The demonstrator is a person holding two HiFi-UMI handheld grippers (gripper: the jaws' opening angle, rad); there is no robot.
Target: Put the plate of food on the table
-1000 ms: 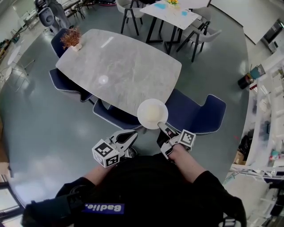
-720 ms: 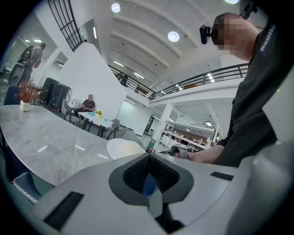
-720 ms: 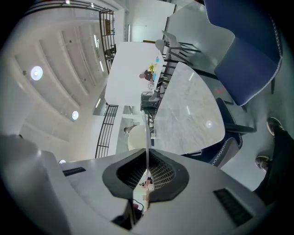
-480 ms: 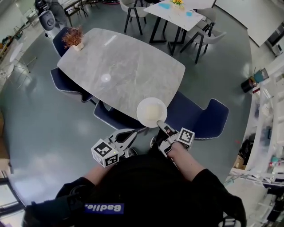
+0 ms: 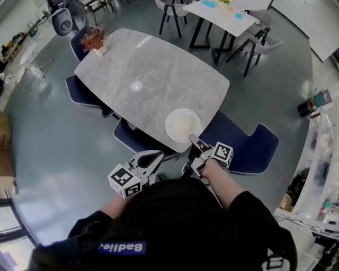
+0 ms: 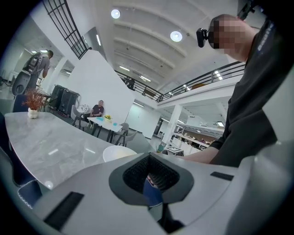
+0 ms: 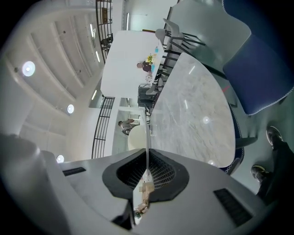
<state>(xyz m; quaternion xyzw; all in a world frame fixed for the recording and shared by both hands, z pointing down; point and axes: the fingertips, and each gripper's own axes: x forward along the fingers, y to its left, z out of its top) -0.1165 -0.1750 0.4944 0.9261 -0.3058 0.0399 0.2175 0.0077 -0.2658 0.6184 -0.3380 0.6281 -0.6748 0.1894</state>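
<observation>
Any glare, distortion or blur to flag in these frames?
Head view: sharp, with a fisheye curve; one lamp hotspot on the marble table. Left gripper view: heavy fisheye, dark corners, blown-out ceiling lamps. Right gripper view: rolled sideways and vignetted; the plate shows nearly edge-on, with small lamp glints on the table.

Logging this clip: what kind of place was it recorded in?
Probably a dining or break area in a large open hall: a marble-topped table with blue chairs, a second white table with chairs behind it, and a railed mezzanine under a high ceiling.
</observation>
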